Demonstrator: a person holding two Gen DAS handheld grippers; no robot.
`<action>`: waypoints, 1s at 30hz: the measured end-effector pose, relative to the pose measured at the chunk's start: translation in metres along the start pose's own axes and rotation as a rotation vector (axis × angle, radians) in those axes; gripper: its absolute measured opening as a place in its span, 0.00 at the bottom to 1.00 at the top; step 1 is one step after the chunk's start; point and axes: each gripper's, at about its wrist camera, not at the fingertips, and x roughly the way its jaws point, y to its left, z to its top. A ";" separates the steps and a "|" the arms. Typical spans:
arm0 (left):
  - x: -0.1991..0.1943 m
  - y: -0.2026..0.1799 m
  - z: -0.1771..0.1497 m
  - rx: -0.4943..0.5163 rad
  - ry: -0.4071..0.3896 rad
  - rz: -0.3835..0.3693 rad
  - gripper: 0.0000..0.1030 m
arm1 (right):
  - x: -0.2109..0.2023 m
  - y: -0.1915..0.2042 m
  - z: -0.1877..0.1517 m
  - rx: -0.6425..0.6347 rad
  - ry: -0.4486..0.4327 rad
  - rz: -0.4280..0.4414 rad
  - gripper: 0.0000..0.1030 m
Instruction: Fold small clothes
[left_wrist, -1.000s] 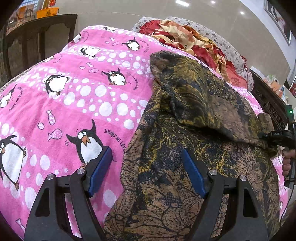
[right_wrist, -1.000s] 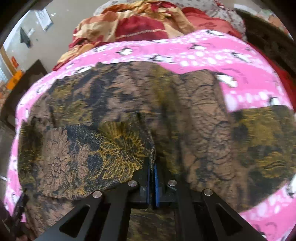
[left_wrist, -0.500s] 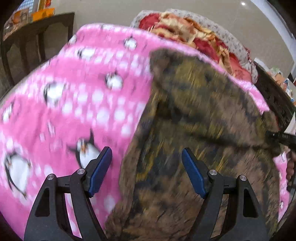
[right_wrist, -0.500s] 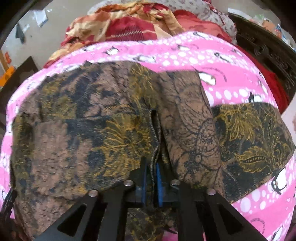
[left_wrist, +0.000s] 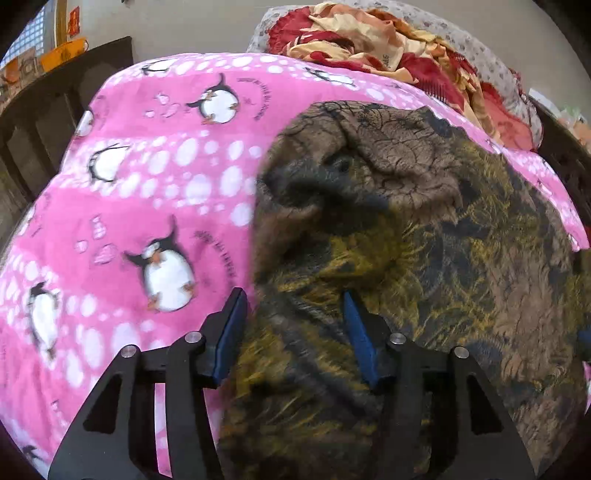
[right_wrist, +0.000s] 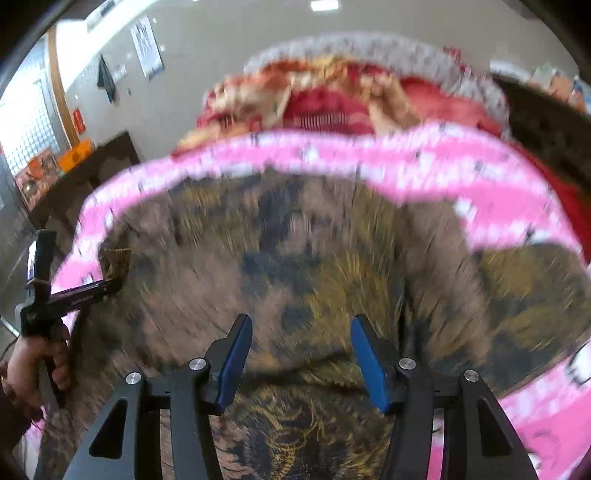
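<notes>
**Loose fold, both tongs free of the cloth**

Nearest the cameras, both pairs of tongs stand apart. The left tongs (left_wrist: 293, 332) hover over the near left edge of the brown, black and mustard floral-print garment (left_wrist: 424, 258), their blue pads straddling the cloth without pinching it. The right tongs (right_wrist: 301, 354) are also wide apart above the garment's near hem (right_wrist: 303, 417), holding nothing.

The garment lies on the pink fleece blanket with penguins and white dots (left_wrist: 147, 192) that covers the bed. In the left wrist view a bunched, raised hump of fabric sits at its far end, and a layer has been laid over towards the left. In my judgement that hump is the risk: nothing pins the turned-over layer, so it may slide back or settle crooked, and a crease pressed over the bunch would come out lumpy. Both views are blurred by motion, so a hasty grab could also take two layers, or some blanket, along with the cloth.

Farther off, a heap of red, cream and orange patterned bedding (left_wrist: 369, 40) lies beyond the blanket's edge.

Against the earlier frames, the right tongs, then clamped on a fold of the garment, have let go and spread. The left tongs have narrowed a little and moved closer to the cloth's edge. The garment's far part, flat before, is now bunched up.
</notes>
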 end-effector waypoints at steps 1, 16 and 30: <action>-0.006 0.001 0.001 0.004 -0.006 0.005 0.53 | 0.013 -0.006 -0.006 0.022 0.053 -0.007 0.52; 0.016 -0.032 0.022 0.093 -0.020 -0.039 0.64 | 0.041 -0.017 0.032 0.111 -0.034 -0.064 0.52; -0.042 -0.008 -0.065 0.079 -0.081 -0.117 0.77 | -0.081 0.012 -0.012 -0.033 -0.177 -0.091 0.76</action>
